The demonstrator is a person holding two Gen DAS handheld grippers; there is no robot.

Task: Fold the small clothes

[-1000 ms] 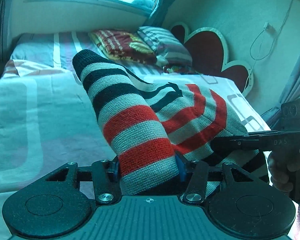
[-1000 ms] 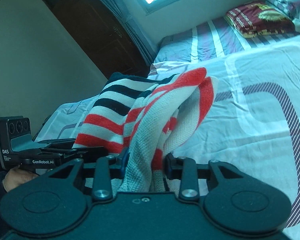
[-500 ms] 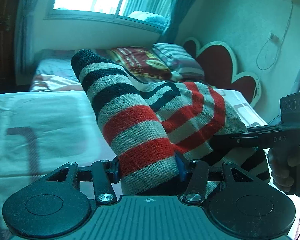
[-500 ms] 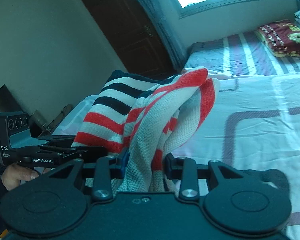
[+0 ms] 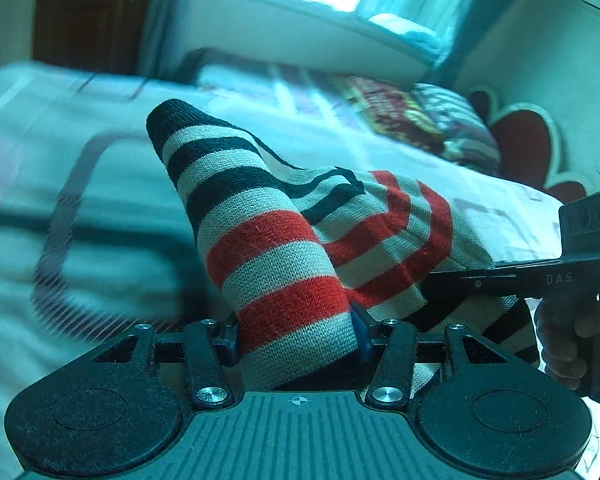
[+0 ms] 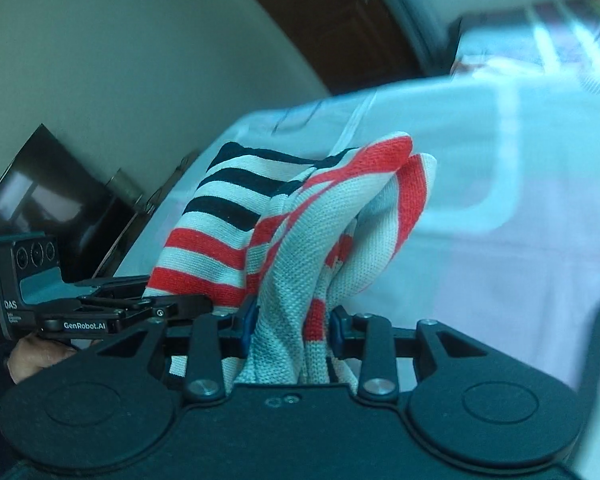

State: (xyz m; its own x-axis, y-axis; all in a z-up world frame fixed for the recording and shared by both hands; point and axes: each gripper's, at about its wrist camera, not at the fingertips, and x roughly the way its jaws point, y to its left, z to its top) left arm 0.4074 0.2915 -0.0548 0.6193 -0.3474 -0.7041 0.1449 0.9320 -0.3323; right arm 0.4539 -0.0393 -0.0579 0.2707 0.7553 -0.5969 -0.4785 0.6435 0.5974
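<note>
A small knitted garment [image 5: 284, 248] with red, black and grey stripes hangs bunched between both grippers, lifted above the bed. My left gripper [image 5: 296, 336] is shut on one striped end of it. My right gripper [image 6: 292, 330] is shut on another bunched part of the garment [image 6: 300, 240]. The right gripper also shows at the right of the left wrist view [image 5: 500, 280], and the left gripper at the left of the right wrist view [image 6: 112, 316]. The two grippers are close together, side by side.
The bed with a pale patterned sheet [image 5: 80, 208] lies below and ahead. Pillows [image 5: 420, 120] and a heart-shaped headboard [image 5: 528, 148] are at the far right. A dark door [image 6: 340, 24], a wall and a dark screen [image 6: 48, 196] stand left of the bed.
Both grippers have swung with the garment still held; the views have turned left toward the door and tilted, with the background blurred. The grip on the garment is unchanged.
</note>
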